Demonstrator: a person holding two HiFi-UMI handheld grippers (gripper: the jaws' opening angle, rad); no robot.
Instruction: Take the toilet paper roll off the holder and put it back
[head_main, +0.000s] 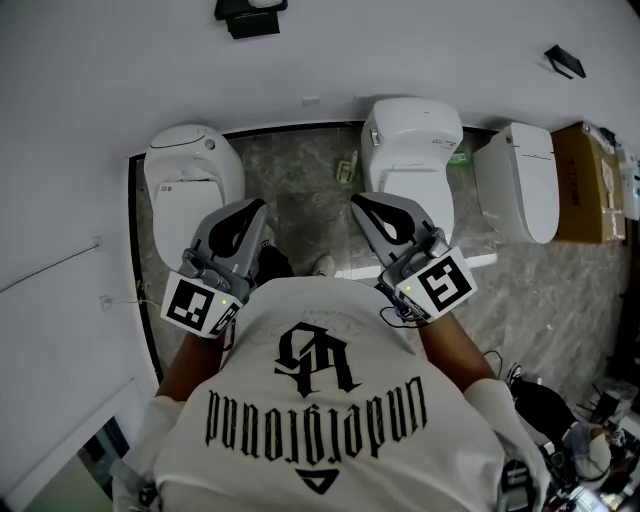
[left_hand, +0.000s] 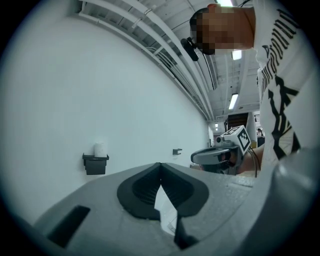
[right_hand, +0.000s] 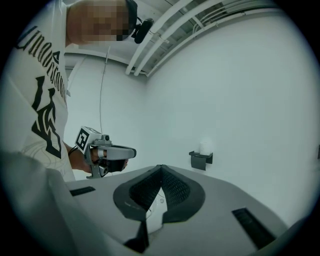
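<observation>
Left gripper (left_hand: 160, 165) and right gripper (right_hand: 160, 167) are held out side by side, each with jaws closed tip to tip and gripping nothing. The toilet paper roll (left_hand: 100, 148) sits upright on the black holder (left_hand: 95, 164) on the white wall, well apart from both.

In the head view, the top edge cut off part of the holder (head_main: 248, 18) and nearly all of the toilet paper roll (head_main: 263, 3). In both gripper views the roll was too small and pale to show detail.
</observation>
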